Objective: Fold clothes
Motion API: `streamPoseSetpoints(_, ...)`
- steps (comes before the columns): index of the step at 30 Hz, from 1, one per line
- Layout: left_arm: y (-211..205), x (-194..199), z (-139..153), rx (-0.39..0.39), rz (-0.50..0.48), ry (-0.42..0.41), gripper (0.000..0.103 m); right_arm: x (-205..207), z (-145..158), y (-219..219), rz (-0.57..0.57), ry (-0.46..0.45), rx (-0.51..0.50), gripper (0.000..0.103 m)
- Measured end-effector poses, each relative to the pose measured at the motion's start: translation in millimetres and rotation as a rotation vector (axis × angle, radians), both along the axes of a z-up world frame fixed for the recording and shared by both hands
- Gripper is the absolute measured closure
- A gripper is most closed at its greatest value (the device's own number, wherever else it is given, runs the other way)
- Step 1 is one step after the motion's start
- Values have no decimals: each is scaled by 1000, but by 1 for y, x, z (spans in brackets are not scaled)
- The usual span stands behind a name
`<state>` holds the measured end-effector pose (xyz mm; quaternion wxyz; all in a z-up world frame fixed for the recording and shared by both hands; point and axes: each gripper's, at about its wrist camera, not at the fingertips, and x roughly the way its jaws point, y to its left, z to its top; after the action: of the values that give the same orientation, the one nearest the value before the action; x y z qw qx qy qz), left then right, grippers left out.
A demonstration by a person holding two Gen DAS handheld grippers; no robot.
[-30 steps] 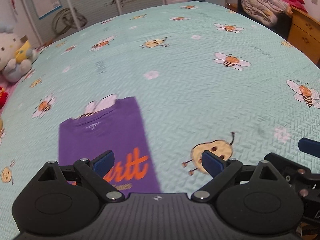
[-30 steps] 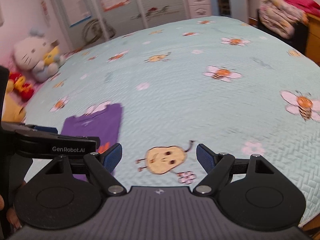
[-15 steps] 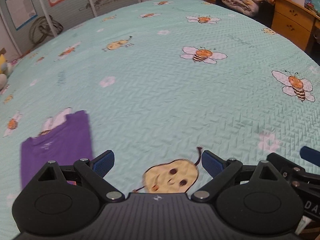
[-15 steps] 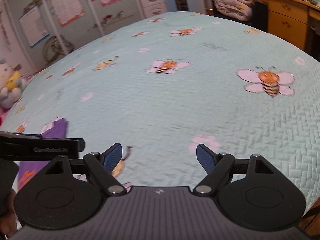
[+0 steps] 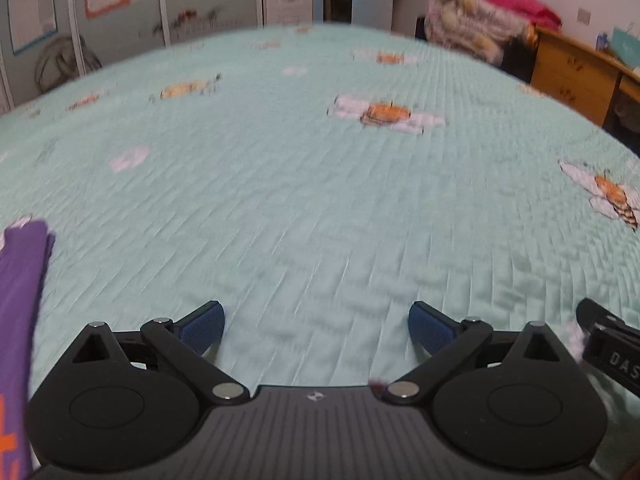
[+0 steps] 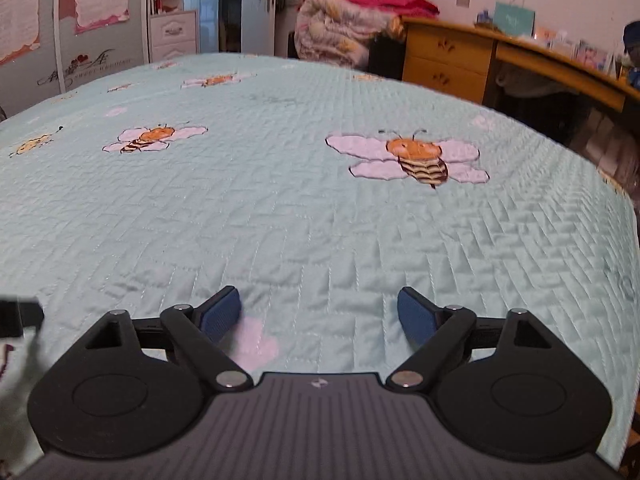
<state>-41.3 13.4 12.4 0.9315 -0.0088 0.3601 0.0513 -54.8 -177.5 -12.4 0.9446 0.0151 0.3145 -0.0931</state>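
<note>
A folded purple T-shirt (image 5: 18, 308) with orange lettering lies on the mint bee-print bedspread (image 5: 320, 200) at the far left edge of the left wrist view; only a strip of it shows. My left gripper (image 5: 316, 326) hangs open over bare quilt, to the right of the shirt, nothing between its blue pads. My right gripper (image 6: 320, 312) is open over the quilt too, its jaws still widening, nothing between them. The shirt does not show in the right wrist view. The right gripper's black body (image 5: 608, 344) pokes in at the left view's right edge.
A rolled quilt with pink pillows (image 6: 352, 36) lies beyond the bed's far right corner. A wooden desk with drawers (image 6: 452, 60) runs along the right side. Wardrobe doors with posters (image 5: 112, 8) stand behind the bed. The bed's right edge (image 6: 628, 216) drops off near my right gripper.
Both grippers swung right and sank toward the bed. The purple shirt slid from under the left gripper to the left frame edge. It left the right view, and the plush toys left both views.
</note>
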Motion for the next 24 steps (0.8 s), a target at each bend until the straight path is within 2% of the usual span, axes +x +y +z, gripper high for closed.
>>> streamPoseSetpoints(4,-9,7,-8,44,-21,-87,0,14,-3,1,26,3,14,0)
streamPoseSetpoints(9,-12,25,-8,45,-50,-91,0,30,-3,11,77,13,40,0)
streamPoseSetpoints(14,-4,28,-12,-8,-49,-91,0,31,-4,18,62,13,12,0)
streamPoseSetpoints(24,-7,27,-14,1,-46,-97,0,29,-5,14,56,0,39,0)
